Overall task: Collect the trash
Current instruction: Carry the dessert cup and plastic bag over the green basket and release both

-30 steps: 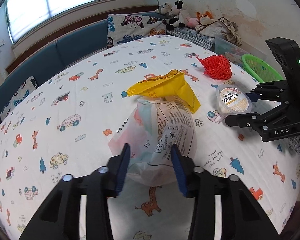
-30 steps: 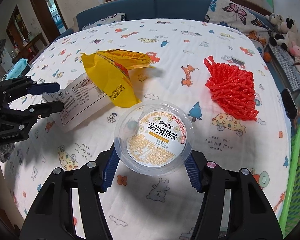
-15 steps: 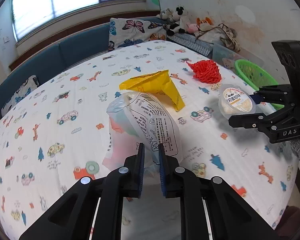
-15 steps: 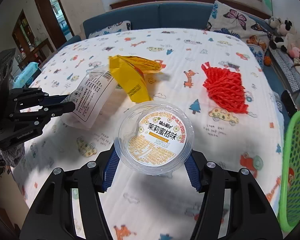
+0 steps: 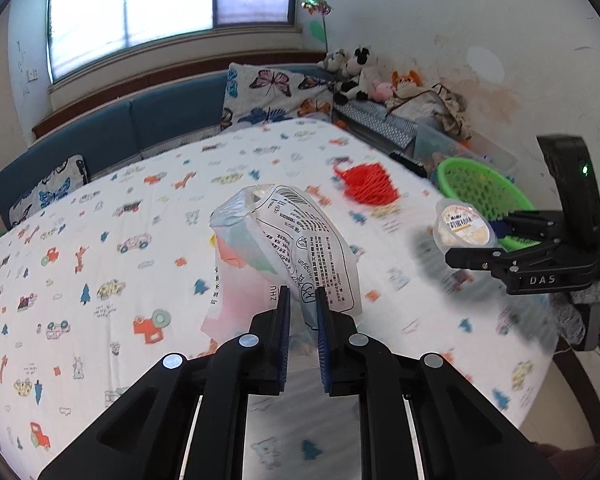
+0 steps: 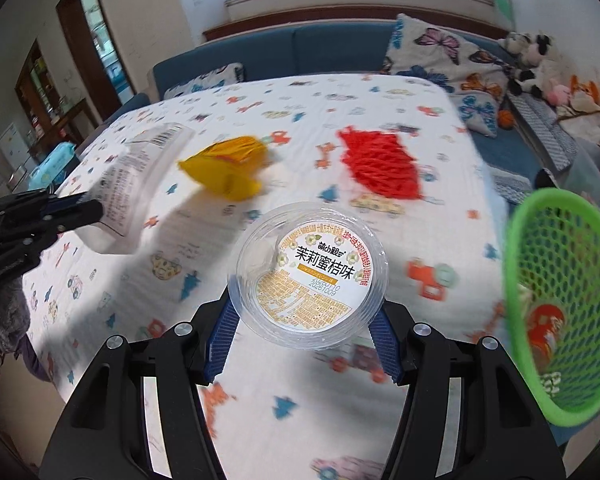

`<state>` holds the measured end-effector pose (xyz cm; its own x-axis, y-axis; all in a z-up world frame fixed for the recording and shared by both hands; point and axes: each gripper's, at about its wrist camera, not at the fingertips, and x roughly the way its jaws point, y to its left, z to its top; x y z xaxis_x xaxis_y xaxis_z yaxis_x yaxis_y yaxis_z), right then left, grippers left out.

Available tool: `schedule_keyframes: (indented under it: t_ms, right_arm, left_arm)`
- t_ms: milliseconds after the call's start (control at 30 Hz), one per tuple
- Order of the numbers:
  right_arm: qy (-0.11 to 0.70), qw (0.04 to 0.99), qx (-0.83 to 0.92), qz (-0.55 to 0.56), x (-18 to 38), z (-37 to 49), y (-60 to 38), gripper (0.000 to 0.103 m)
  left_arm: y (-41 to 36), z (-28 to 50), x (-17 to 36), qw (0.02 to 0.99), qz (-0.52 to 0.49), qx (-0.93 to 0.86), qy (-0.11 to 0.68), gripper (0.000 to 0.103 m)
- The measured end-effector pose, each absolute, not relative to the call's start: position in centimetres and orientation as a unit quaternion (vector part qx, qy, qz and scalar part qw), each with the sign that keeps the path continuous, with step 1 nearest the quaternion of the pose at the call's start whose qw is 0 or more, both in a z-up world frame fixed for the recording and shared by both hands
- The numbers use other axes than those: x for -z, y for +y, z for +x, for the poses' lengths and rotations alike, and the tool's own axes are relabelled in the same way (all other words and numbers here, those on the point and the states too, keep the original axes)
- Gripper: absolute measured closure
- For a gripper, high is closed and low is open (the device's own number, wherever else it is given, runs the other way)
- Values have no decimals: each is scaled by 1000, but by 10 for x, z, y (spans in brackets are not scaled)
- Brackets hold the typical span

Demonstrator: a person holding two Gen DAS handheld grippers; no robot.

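Note:
My left gripper [image 5: 301,312] is shut on a crumpled clear plastic bag [image 5: 296,240] with black print, held up above the table; the bag [image 6: 144,172] also shows at the left of the right wrist view. My right gripper [image 6: 300,320] is shut on a round clear plastic cup [image 6: 312,276] with an orange and white label, lifted off the cloth; the cup [image 5: 462,226] appears at the right of the left wrist view. A yellow wrapper [image 6: 228,168] and a red mesh net [image 6: 380,164] lie on the table. A green mesh basket [image 6: 564,300] stands at the right.
The table wears a white cloth [image 6: 284,392] printed with cartoon cars and animals. A blue sofa [image 5: 100,132] with butterfly cushions [image 5: 272,96] runs behind it. Soft toys [image 5: 356,72] and a pile of things sit at the back right. The basket holds some trash.
The left gripper closed on the plastic bag and lifted it. Both grippers rose and moved toward the green basket, which now looms larger in the right wrist view. The cup stays gripped.

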<state>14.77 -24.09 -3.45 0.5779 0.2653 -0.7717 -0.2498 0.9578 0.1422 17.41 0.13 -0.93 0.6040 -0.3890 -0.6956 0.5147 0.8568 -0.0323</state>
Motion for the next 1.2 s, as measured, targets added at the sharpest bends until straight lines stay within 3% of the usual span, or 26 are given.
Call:
schedule_keyframes:
  t_ms: [667,1200]
  right_arm:
    - [432,898,43,75,40,123,-438,43]
    - [425,897,63,108,45,105,-487,37]
  left_arm:
    - [-156,177,-33,873,111,347,325,91]
    - [-281,196,-23,838,150,402,338,91]
